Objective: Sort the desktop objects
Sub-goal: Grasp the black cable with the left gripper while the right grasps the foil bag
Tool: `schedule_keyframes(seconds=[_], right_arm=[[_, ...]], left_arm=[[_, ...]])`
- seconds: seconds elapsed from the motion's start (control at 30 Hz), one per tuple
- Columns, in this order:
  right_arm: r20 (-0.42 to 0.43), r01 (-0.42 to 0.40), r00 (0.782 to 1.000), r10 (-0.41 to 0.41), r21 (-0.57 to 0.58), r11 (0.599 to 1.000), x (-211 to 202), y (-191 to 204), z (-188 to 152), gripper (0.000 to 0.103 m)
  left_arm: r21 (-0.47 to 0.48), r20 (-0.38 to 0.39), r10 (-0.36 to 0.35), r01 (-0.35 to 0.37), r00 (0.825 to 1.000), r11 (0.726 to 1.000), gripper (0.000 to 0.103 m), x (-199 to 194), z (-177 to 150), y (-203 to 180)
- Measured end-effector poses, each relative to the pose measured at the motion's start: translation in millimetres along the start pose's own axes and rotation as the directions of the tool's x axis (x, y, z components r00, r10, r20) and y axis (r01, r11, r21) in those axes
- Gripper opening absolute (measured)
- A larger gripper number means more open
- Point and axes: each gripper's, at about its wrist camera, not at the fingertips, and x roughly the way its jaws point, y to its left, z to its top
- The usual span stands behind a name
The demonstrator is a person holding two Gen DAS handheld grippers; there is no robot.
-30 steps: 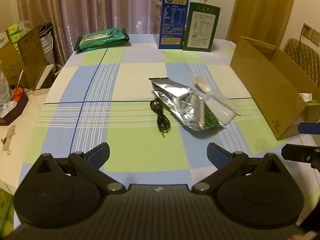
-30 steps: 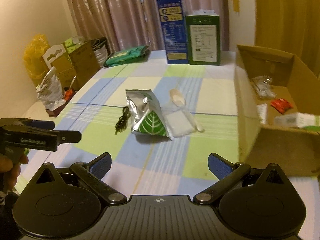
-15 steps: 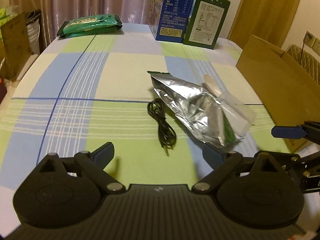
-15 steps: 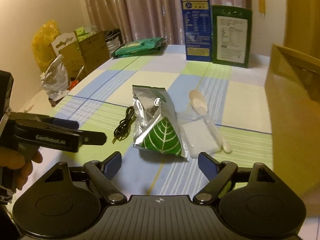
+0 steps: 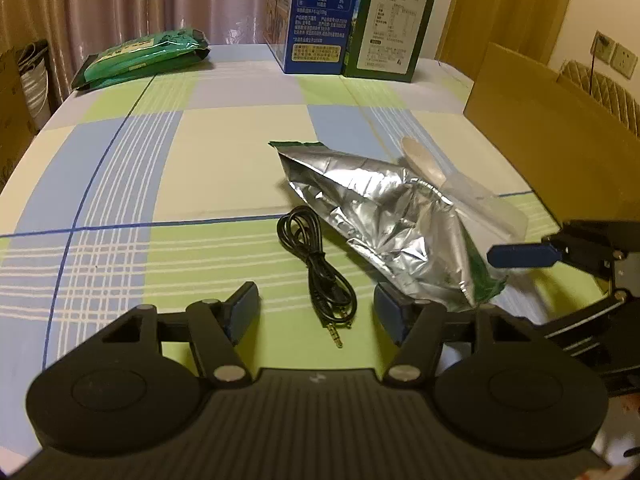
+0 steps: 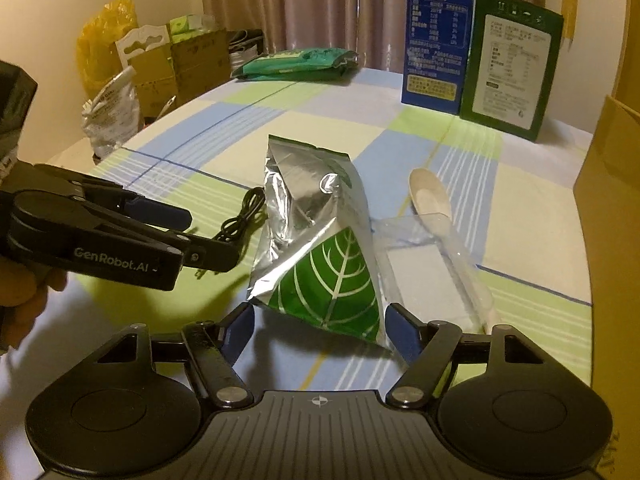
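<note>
A coiled black audio cable (image 5: pixel 316 276) lies on the checked tablecloth between the fingers of my left gripper (image 5: pixel 316 312). Its jaws are closing, and the pads stand clear of the cable. A crumpled foil bag with a green leaf print (image 6: pixel 320 248) lies beside the cable. Its lower edge sits between the fingers of my right gripper (image 6: pixel 320 330), whose jaws are also closing; the pads are near the bag's corners and do not squeeze it. A pale plastic spoon (image 6: pixel 432 200) in a clear sleeve lies to the right of the bag. Each gripper shows in the other's view: right gripper (image 5: pixel 524 256), left gripper (image 6: pixel 200 236).
An open cardboard box (image 5: pixel 560 148) stands at the table's right edge. A blue carton (image 5: pixel 316 12) and a green carton (image 5: pixel 388 24) stand at the back, with a green packet (image 5: pixel 140 56) at the back left. Boxes and bags are stacked beyond the table's left side (image 6: pixel 160 64).
Both grippers have come down and forward toward the table and their jaws have narrowed. The cable now lies between the left fingers, the foil bag's edge between the right ones.
</note>
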Motion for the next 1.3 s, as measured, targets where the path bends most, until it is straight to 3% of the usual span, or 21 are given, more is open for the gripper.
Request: schedule_keyframes(seconds=[0.37, 0.47, 0.67, 0.77, 0.83, 1.03, 1.3], right_arm=[[0.037, 0.037, 0.999, -0.035, -0.061, 0.997, 21.1, 2.4, 3.0, 0.070], [0.043, 0.028, 0.999, -0.025, -0.067, 0.997, 24.4, 2.5, 5.5, 0.070], [0.056, 0.019, 0.998, -0.014, -0.085, 0.996, 27.3, 7.0, 9.1, 0.070], [0.053, 0.020, 0.998, -0.016, -0.079, 0.997, 28.3, 7.2, 8.3, 0.069], [0.053, 0.034, 0.998, -0.030, -0.072, 0.997, 26.7, 7.5, 7.4, 0.059], [0.039, 0.087, 0.996, -0.086, -0.042, 0.995, 15.3, 3.7, 6.1, 0.031], [0.024, 0.113, 0.993, -0.112, -0.051, 0.992, -12.4, 9.0, -11.0, 0.029]], left_arm=[[-0.007, 0.012, -0.020, 0.020, 1.000, 1.000, 0.057, 7.6, 3.8, 6.5], [0.004, 0.020, -0.031, 0.031, 0.999, 1.000, 0.048, 8.8, 4.0, 3.4], [-0.020, 0.028, -0.030, 0.030, 0.999, 0.999, 0.042, 11.8, 5.3, 6.1], [-0.031, 0.027, -0.035, 0.036, 0.999, 0.999, 0.031, 11.5, 6.3, 7.7], [-0.031, 0.023, -0.041, 0.042, 0.999, 0.999, 0.021, 11.5, 6.3, 7.2], [-0.016, 0.000, -0.035, 0.035, 0.999, 0.999, 0.020, 8.9, 5.5, 2.6], [0.010, -0.041, -0.028, 0.029, 0.999, 1.000, 0.020, -6.1, -6.1, -5.4]])
